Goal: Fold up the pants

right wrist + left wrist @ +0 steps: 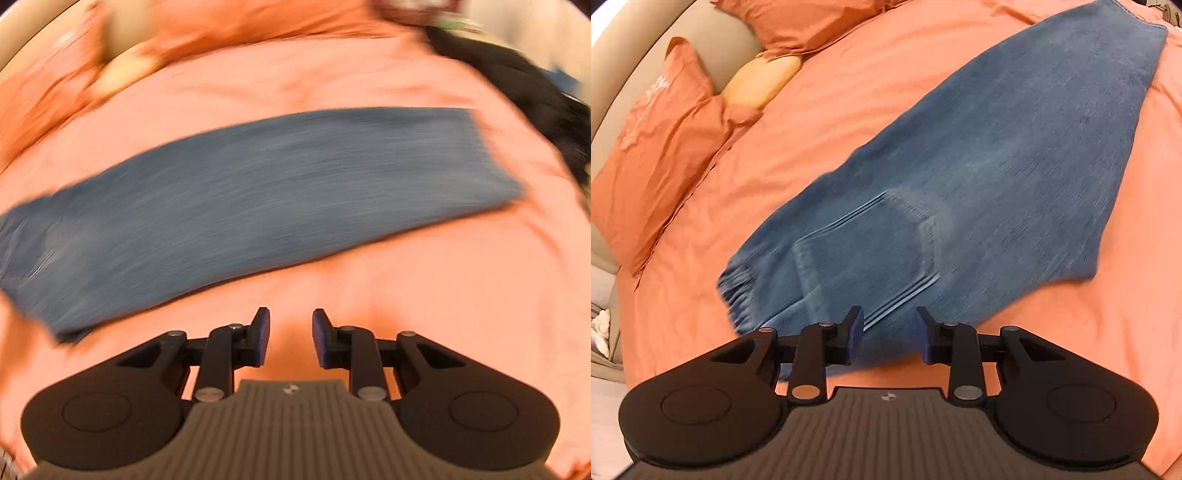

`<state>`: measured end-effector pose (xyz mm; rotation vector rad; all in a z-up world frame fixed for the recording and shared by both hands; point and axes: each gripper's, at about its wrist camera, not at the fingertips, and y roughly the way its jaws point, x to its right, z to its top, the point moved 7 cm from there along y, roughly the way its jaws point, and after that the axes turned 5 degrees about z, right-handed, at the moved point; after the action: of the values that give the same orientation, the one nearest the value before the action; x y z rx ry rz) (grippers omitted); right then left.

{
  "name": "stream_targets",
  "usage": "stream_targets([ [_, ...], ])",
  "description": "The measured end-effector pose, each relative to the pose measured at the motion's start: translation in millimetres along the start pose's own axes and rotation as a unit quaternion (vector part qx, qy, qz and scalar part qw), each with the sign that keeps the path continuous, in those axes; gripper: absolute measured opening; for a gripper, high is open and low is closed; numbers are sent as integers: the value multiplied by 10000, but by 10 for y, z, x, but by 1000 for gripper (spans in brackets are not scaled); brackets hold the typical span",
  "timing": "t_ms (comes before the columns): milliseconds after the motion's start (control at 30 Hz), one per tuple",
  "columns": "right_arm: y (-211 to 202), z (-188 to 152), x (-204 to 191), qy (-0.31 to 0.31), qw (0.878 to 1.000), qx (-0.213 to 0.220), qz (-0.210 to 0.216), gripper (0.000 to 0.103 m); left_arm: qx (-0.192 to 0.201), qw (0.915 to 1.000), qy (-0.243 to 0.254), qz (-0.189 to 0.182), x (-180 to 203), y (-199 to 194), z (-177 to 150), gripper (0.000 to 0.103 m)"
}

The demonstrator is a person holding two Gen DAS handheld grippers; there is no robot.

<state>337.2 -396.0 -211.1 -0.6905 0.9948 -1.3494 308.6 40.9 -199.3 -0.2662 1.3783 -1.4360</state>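
Blue denim pants (pixel 960 177) lie flat on an orange bedspread (pixel 849 96), their length running away from the left claw (pixel 890 332), which hovers partly open and empty over the waistband. The right claw (pixel 290 338), also parted and empty, sits nearer the legs, just short of them.

Left wrist view: steep downward look, close over jeans (pixel 979 155) on orange bedspread (pixel 849 103); pillows (pixel 657 147) far left. Right wrist view: same steep tilt, nearer bedspread; both share jeans.
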Motion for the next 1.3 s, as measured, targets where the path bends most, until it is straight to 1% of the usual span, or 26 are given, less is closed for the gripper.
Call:
stream_targets([
  [100,-83,186,638,345,9985,235,-364,22,-90,9999,-62,-40,144,107,162,38],
  [200,-28,352,1138,906,9937,463,-469,23,-223,9997,-53,9,253,251,341,38],
  [267,24,469,1471,1296,9886,597,-475,24,-260,9996,-30,91,319,343,458,38],
  [367,176,603,1887,1829,9797,750,-344,24,-288,9993,-77,203,374,481,639,38],
  [433,324,686,2047,2097,9743,779,-255,24,-355,9990,-110,228,392,585,742,38],
  [567,660,856,2195,2342,9688,800,-133,24,-462,9985,-105,271,410,744,857,38],
  [700,929,969,2324,2643,9616,739,-3,25,-563,9978,-178,284,388,854,865,38],
  [733,982,993,2340,2689,9606,710,-18,22,-594,9977,-196,279,372,883,869,38],
  [767,981,1019,2335,2638,9619,715,-50,20,-609,9975,-218,279,362,904,868,38],
  [800,959,1057,2309,2477,9659,752,-84,12,-618,9974,-239,286,352,924,867,38],
  [900,791,1226,2121,1836,9783,931,-232,8,-628,9971,-279,338,343,975,881,38],
  [967,652,1376,1967,1513,9817,1121,-284,7,-637,9968,-297,377,354,996,894,38],
  [1000,553,1467,1889,1395,9814,1294,-263,7,-642,9967,-306,397,358,1002,896,38],
  [1067,256,1645,1731,1218,9736,1928,-63,6,-637,9964,-351,427,361,1003,892,38],
  [1100,129,1710,1676,1144,9695,2166,-14,6,-623,9964,-373,439,362,998,886,38],
  [1133,70,1741,1652,1074,9681,2264,-58,6,-612,9963,-390,457,364,990,880,38],
  [1167,98,1737,1667,969,9711,2172,-216,6,-608,9962,-402,482,362,985,872,38],
  [1200,197,1691,1726,943,9752,1964,-394,6,-598,9961,-413,493,364,979,857,38],
  [1300,619,1410,1970,1236,9814,1353,-579,6,-536,9963,-469,491,367,975,823,39],
])
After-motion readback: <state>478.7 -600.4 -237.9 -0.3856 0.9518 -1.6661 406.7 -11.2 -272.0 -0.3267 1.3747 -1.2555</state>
